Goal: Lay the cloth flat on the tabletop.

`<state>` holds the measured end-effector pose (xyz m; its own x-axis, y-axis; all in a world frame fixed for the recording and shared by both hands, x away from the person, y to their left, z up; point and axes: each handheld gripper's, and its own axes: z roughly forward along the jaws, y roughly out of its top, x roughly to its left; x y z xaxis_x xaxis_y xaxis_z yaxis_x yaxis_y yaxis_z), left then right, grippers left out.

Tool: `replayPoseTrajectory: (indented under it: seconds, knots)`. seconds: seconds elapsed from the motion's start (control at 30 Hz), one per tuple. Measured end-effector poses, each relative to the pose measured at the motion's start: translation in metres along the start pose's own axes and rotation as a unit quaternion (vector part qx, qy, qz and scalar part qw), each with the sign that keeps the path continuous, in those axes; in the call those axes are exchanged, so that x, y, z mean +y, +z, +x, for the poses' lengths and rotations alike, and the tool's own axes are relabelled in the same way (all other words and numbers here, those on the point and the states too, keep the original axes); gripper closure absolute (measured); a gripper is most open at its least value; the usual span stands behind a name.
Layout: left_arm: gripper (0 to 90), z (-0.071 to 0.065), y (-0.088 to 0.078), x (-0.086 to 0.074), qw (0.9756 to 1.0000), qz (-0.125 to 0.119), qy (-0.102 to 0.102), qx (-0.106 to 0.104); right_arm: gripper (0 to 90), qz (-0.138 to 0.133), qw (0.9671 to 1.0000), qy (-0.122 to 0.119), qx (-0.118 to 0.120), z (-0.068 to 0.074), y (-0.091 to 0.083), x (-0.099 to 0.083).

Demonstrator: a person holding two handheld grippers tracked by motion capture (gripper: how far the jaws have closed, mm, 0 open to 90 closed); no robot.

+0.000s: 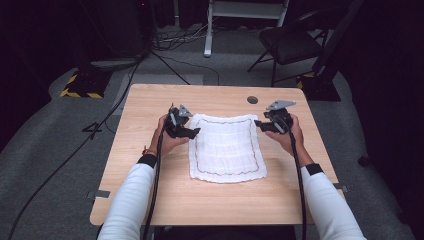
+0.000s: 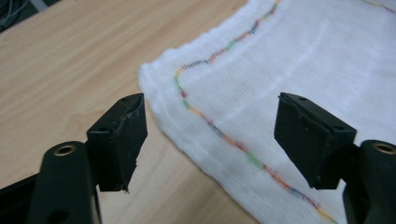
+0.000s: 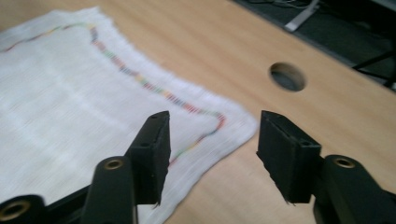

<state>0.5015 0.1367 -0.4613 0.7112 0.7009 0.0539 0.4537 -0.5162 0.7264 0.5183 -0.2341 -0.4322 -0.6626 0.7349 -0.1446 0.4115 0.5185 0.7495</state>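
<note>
A white cloth [image 1: 226,147] with a thin multicoloured stitched border lies flat in the middle of the wooden table [image 1: 150,195]. My left gripper [image 1: 192,132] hovers at the cloth's far left corner, jaws open. In the left gripper view, the cloth [image 2: 299,70] corner lies between the open jaws of the left gripper [image 2: 210,140]. My right gripper [image 1: 258,124] hangs at the far right corner, also open. In the right gripper view, the cloth [image 3: 60,107] corner sits just ahead of the right gripper [image 3: 212,156], nothing held.
A round cable hole [image 1: 252,99] is in the table near the far edge, close to the right gripper; the hole [image 3: 287,76] lies beyond the cloth corner. A black chair [image 1: 290,42] and cables [image 1: 65,160] are on the grey floor behind and left.
</note>
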Motion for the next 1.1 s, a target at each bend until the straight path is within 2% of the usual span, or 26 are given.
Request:
replayPoseTrajectory:
  seconds: [0.07, 0.13, 0.2, 0.3, 0.33, 0.37, 0.43, 0.47, 0.5, 0.6, 0.7, 0.73, 0.8, 0.87, 0.9, 0.97, 1.1]
  knots:
    - [24.0, -0.01, -0.005, -0.008, 0.9994, 0.016, 0.016, -0.027, 41.3, 0.013, 0.9995, -0.012, 0.024, 0.015, -0.003, -0.022]
    - [23.4, -0.014, -0.007, -0.01, 0.9989, 0.021, 0.022, -0.035, 40.4, 0.022, 0.9991, -0.019, 0.03, 0.019, -0.005, -0.029]
    - [22.9, -0.023, -0.01, -0.014, 0.998, 0.025, 0.03, -0.05, 39.4, 0.033, 0.9982, -0.018, 0.047, 0.028, -0.011, -0.048]
    - [21.8, -0.037, -0.013, -0.022, 0.9958, 0.037, 0.038, -0.075, 38.3, 0.059, 0.9968, -0.037, 0.041, 0.036, -0.017, -0.06]
    - [21.8, -0.047, -0.014, -0.026, 0.9939, 0.049, 0.049, -0.087, 38.3, 0.062, 0.9967, -0.037, 0.036, 0.038, -0.02, -0.063]
    - [21.6, -0.047, -0.014, -0.026, 0.9939, 0.049, 0.049, -0.087, 38.3, 0.062, 0.9967, -0.037, 0.036, 0.038, -0.02, -0.063]
    - [21.6, -0.055, -0.015, -0.03, 0.9925, 0.055, 0.056, -0.094, 38.1, 0.063, 0.9966, -0.042, 0.033, 0.041, -0.027, -0.068]
    - [21.4, -0.058, -0.016, -0.032, 0.9921, 0.057, 0.058, -0.095, 38.1, 0.061, 0.9969, -0.036, 0.034, 0.043, -0.03, -0.071]
    - [20.8, -0.063, -0.018, -0.036, 0.9909, 0.064, 0.067, -0.097, 38.0, 0.06, 0.9968, -0.035, 0.04, 0.046, -0.034, -0.075]
    - [21.2, -0.064, -0.023, -0.04, 0.9908, 0.065, 0.07, -0.095, 40.2, 0.065, 0.9959, -0.045, 0.044, 0.053, -0.038, -0.081]
    - [21.1, -0.064, -0.03, -0.045, 0.9919, 0.059, 0.059, -0.096, 40.3, 0.07, 0.9952, -0.048, 0.048, 0.056, -0.038, -0.084]
    - [21.1, -0.064, -0.03, -0.048, 0.9918, 0.061, 0.058, -0.096, 39.8, 0.077, 0.9945, -0.053, 0.047, 0.058, -0.037, -0.086]
    - [19.6, -0.064, -0.028, -0.053, 0.9899, 0.075, 0.049, -0.11, 39.4, 0.079, 0.9943, -0.054, 0.046, 0.059, -0.038, -0.089]
    - [20.1, -0.065, -0.027, -0.054, 0.99, 0.079, 0.051, -0.106, 39.4, 0.08, 0.9942, -0.056, 0.045, 0.058, -0.039, -0.09]
    - [20.3, -0.067, -0.025, -0.056, 0.9896, 0.084, 0.06, -0.1, 39.6, 0.08, 0.9945, -0.049, 0.048, 0.058, -0.041, -0.093]
    - [20.8, -0.068, -0.024, -0.058, 0.9897, 0.082, 0.057, -0.102, 39.5, 0.081, 0.9945, -0.043, 0.051, 0.056, -0.043, -0.095]
    - [20.8, -0.07, -0.024, -0.058, 0.9898, 0.08, 0.066, -0.098, 40.1, 0.077, 0.9946, -0.049, 0.05, 0.056, -0.048, -0.1]
